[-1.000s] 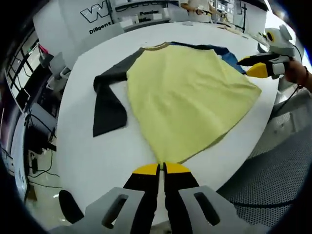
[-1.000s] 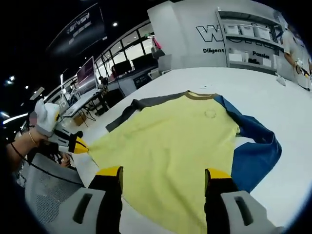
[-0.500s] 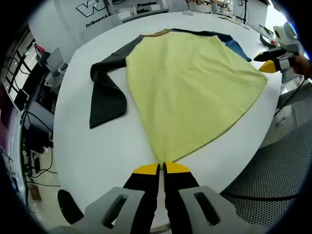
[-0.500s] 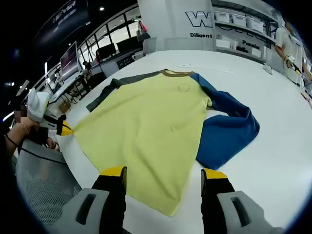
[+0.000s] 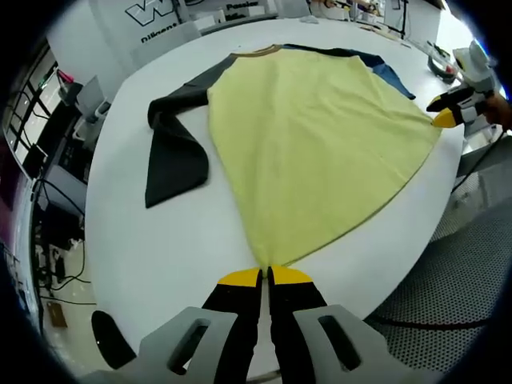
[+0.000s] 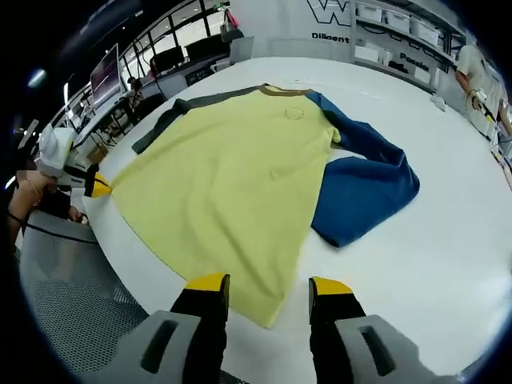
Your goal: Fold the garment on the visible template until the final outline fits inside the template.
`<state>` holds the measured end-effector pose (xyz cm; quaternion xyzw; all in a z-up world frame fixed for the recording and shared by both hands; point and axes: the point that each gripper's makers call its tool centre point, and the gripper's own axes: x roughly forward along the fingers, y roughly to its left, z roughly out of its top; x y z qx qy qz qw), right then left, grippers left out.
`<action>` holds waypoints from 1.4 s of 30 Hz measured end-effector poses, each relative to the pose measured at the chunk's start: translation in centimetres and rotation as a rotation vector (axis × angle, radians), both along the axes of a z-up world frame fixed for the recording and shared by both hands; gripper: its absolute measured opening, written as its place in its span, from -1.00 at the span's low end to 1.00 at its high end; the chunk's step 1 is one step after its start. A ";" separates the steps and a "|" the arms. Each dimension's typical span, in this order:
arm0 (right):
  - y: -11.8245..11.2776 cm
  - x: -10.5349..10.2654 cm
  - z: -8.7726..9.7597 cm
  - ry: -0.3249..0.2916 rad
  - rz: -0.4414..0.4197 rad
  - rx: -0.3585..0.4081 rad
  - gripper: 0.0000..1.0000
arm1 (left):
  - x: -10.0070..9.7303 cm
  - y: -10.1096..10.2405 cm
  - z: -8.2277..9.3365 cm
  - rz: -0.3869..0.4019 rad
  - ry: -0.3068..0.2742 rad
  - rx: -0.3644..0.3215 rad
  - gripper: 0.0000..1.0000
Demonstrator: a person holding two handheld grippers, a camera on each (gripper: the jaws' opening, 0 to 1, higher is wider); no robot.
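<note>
A yellow shirt [image 5: 312, 136] lies spread flat on the white round table [image 5: 160, 256], with a dark grey sleeve [image 5: 172, 164] on one side and a blue sleeve [image 6: 360, 192] folded on the other. My left gripper [image 5: 266, 276] is shut on one hem corner, where the fabric runs to a point at the jaw tips. In the right gripper view the shirt [image 6: 232, 176] reaches down toward my right gripper [image 6: 268, 284], which is open with the other hem corner between its jaws. The right gripper [image 5: 445, 118] shows at that corner in the left gripper view, and the left gripper [image 6: 98, 189] at the shirt's left corner.
The table edge [image 6: 416, 264] runs close to both grippers. A mesh chair seat [image 5: 448, 304] stands just beyond it. Shelves with bins [image 6: 400, 40] and a person [image 6: 480, 72] are at the back, and desks with monitors [image 6: 112, 72] to the side.
The right gripper has come down over the hem corner and its jaws have narrowed. The left gripper stays shut on its corner, and the shirt lies as before.
</note>
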<state>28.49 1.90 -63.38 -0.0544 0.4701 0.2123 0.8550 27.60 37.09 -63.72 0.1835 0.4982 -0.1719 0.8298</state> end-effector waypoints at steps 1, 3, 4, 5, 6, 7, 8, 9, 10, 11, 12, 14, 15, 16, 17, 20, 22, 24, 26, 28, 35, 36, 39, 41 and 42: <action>0.0 0.0 -0.1 0.001 0.002 -0.004 -0.36 | 0.0 0.0 0.0 0.000 0.000 -0.002 -0.95; -0.1 -0.2 -0.4 0.018 -0.005 -0.009 -0.52 | 0.0 0.1 0.0 0.003 0.000 -0.008 -0.95; -0.1 -0.3 -0.6 0.026 -0.009 -0.011 -0.58 | 0.0 0.1 0.0 0.007 0.000 -0.011 -0.95; -0.2 -0.4 -0.7 0.030 -0.012 -0.017 -0.61 | 0.0 0.1 0.1 0.009 0.000 -0.014 -0.95; -0.2 -0.5 -0.8 0.034 -0.012 -0.024 -0.61 | 0.0 0.1 0.1 0.010 0.000 -0.015 -0.95; -0.2 -0.6 -1.0 0.039 -0.008 -0.034 -0.61 | 0.0 0.0 0.1 0.011 0.000 -0.016 -0.95; -0.3 -0.6 -1.1 0.039 -0.005 -0.038 -0.63 | 0.0 0.0 0.1 0.011 -0.001 -0.018 -0.95; -0.3 -0.7 -1.2 0.041 -0.002 -0.044 -0.66 | 0.0 0.0 0.1 0.011 0.000 -0.019 -0.95; -0.4 -0.6 -1.1 0.032 0.003 -0.054 -0.70 | 0.0 0.0 0.1 0.011 0.000 -0.020 -0.95; -0.5 -0.5 -1.1 0.031 0.003 -0.061 -0.75 | 0.0 0.0 0.1 0.011 0.002 -0.021 -0.95; -0.6 -0.5 -1.1 0.033 0.002 -0.063 -0.79 | 0.0 0.0 0.1 0.011 0.002 -0.021 -0.95; -0.9 -0.6 -1.2 0.038 0.011 -0.079 -0.92 | -0.1 0.0 0.1 0.007 0.005 -0.019 -0.95; -1.0 -0.6 -1.2 0.038 0.012 -0.086 -0.99 | -0.1 0.0 0.1 0.005 0.006 -0.017 -0.95; -1.1 -0.6 -1.2 0.039 0.011 -0.088 -1.00 | -0.1 0.0 0.1 0.002 0.007 -0.015 -0.95; -1.3 -0.6 -1.3 0.044 -0.009 -0.087 -1.00 | -0.1 -0.1 0.1 -0.006 0.010 -0.012 -0.95; -1.5 -0.6 -1.3 0.065 -0.025 -0.068 -1.00 | -0.3 -0.4 0.2 -0.026 0.013 0.003 -0.95; -1.7 -0.6 -1.3 0.064 -0.022 -0.085 -1.00 | -0.3 -0.4 0.1 -0.034 0.017 0.007 -0.95; -2.2 -0.6 -1.0 0.065 -0.023 -0.103 -1.00 | -0.7 -0.9 0.1 -0.044 0.026 -0.001 -0.95; -2.6 -0.5 -0.7 0.063 -0.032 -0.107 -1.00 | -0.9 -1.1 0.1 -0.051 0.034 -0.009 -0.95; -3.2 -0.3 -0.5 0.068 -0.045 -0.115 -1.00 | -1.5 -1.9 0.1 -0.080 0.049 -0.021 -0.95; -4.5 -0.6 -0.6 0.094 -0.043 -0.126 -1.00 | -2.3 -2.9 -0.2 -0.111 0.062 -0.024 -0.95; -4.4 -0.6 -0.6 0.094 -0.038 -0.127 -1.00 | -2.2 -2.9 -0.3 -0.106 0.064 -0.025 -0.95; -4.3 -0.9 -0.6 0.100 -0.034 -0.117 -1.00 | -2.1 -2.6 -0.2 -0.097 0.064 -0.018 -0.94; -4.2 -1.0 -0.7 0.103 -0.035 -0.112 -1.00 | -2.1 -2.5 -0.3 -0.085 0.061 -0.013 -0.94; -4.2 -1.1 -0.8 0.103 -0.034 -0.112 -1.00 | -2.1 -2.5 -0.3 -0.083 0.061 -0.015 -0.94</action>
